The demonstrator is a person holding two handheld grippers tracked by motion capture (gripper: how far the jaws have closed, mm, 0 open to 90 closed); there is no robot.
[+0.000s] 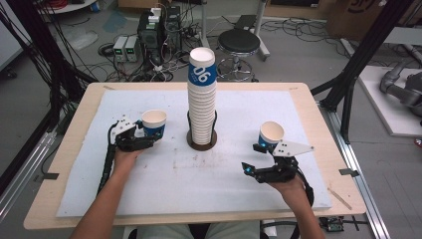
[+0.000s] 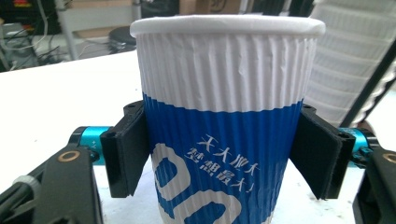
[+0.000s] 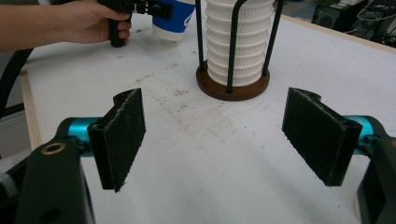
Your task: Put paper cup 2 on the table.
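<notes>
Two cups sit apart from the central stack. The left gripper clamps an upright blue-and-white cup bearing Chinese characters I cannot read. The stack's top shows "06". The right gripper gapes empty, the second cup just ahead, tilted.

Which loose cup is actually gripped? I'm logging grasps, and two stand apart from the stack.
The cup on the left: the left gripper is shut on its sides. The cup on the right stands free; the right gripper is open.
</notes>
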